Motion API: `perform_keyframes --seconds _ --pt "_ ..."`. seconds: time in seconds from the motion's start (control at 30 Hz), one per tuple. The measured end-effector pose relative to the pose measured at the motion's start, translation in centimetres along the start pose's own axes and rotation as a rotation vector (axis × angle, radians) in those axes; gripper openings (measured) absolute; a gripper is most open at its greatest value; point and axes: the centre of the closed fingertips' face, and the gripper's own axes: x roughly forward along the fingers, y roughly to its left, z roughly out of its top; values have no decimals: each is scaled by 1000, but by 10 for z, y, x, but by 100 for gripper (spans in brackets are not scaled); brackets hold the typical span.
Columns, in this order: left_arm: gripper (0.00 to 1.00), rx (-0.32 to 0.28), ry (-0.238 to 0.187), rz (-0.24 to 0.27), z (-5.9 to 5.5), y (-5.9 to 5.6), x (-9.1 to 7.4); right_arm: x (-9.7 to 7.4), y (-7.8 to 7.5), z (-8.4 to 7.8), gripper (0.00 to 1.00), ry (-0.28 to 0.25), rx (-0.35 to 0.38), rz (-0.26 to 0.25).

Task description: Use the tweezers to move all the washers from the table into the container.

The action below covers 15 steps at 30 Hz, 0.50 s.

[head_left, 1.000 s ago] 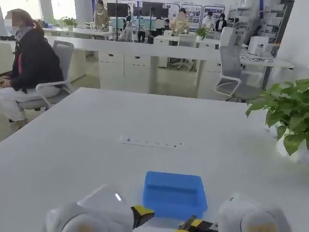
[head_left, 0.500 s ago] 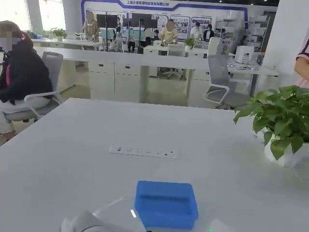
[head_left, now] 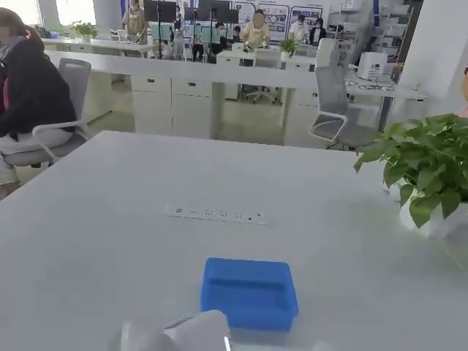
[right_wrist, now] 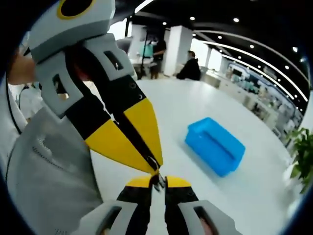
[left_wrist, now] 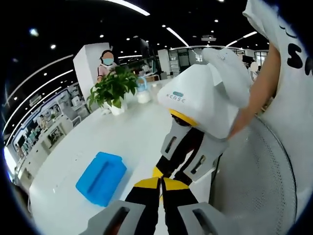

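The left gripper (left_wrist: 160, 181) and right gripper (right_wrist: 157, 182) are seen closed, tip to tip. The blue container (head_left: 249, 292) is set at 12 o'clock on the counter (head_left: 110, 219). Washers are judged light, stiff and slippery, best pinched at the rim.

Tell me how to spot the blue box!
Look at the big white table. Just nearer to you than the row of power sockets in its middle sits the blue container. It is the only bright blue thing there, a shallow open tub, unlike the leafy potted plant at the right.

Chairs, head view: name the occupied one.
The far-left chair: a person in dark sits in it. The grey chair at right is empty.
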Motion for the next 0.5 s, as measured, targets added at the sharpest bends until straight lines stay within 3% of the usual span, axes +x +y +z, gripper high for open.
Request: perform_keyframes --seconds 0.1,0.23,0.4,0.43,0.5 --pt "0 -14 14 -16 -8 2 8 4 -4 -8 7 27 -26 -14" --pt "0 29 41 -33 -18 5 16 12 -14 -20 8 54 -34 -46" --pt "0 92 84 -68 -34 6 26 22 -18 -32 9 77 51 -27" --pt "0 99 87 -70 -36 7 27 22 -20 -30 9 62 64 -34" --pt "0 78 74 -80 -37 13 25 22 -20 -28 10 43 103 -33"
